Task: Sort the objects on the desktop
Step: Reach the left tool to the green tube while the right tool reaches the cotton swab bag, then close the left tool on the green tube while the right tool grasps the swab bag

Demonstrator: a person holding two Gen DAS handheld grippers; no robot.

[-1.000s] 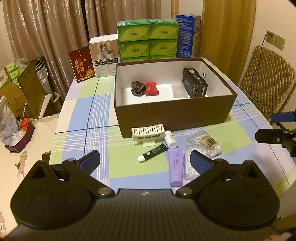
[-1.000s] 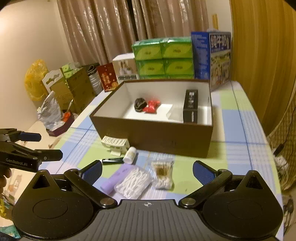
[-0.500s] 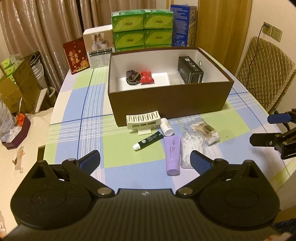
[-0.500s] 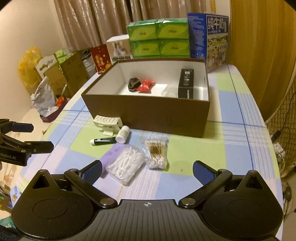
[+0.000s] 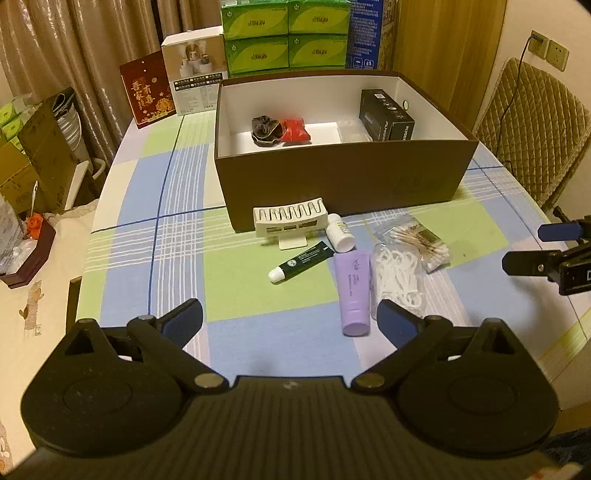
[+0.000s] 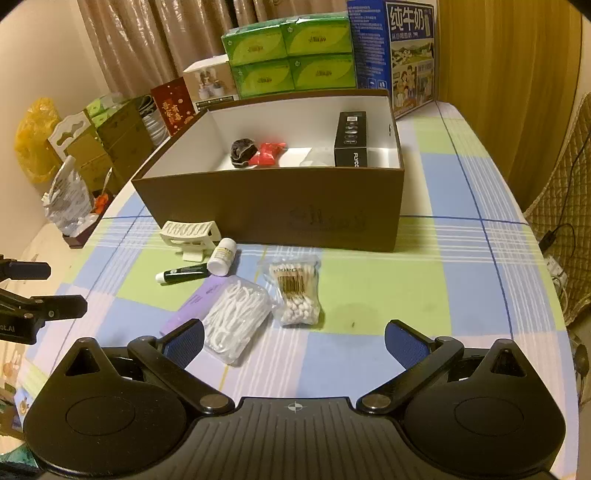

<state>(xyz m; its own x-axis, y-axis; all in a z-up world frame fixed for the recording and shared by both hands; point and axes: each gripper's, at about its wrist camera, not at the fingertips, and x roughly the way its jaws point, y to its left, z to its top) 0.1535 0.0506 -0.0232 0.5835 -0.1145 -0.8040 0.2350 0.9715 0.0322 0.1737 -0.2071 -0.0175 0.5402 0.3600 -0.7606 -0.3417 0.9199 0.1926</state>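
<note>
A brown box stands on the checked tablecloth and holds a black carton, a red packet and a dark scrunchie. In front of it lie a white rack, a white bottle, a dark green tube, a purple tube, a floss-pick pack and a cotton-swab bag. My left gripper is open above the near table edge. My right gripper is open, just short of the floss picks and swabs.
Green tissue boxes, a blue milk carton, a white gift box and a red card box stand behind the brown box. A quilted chair is at the right. Cartons and bags sit left of the table.
Both grippers have risen and tilted down toward the loose items, which now sit higher and larger in both views. Both stay open and empty.
</note>
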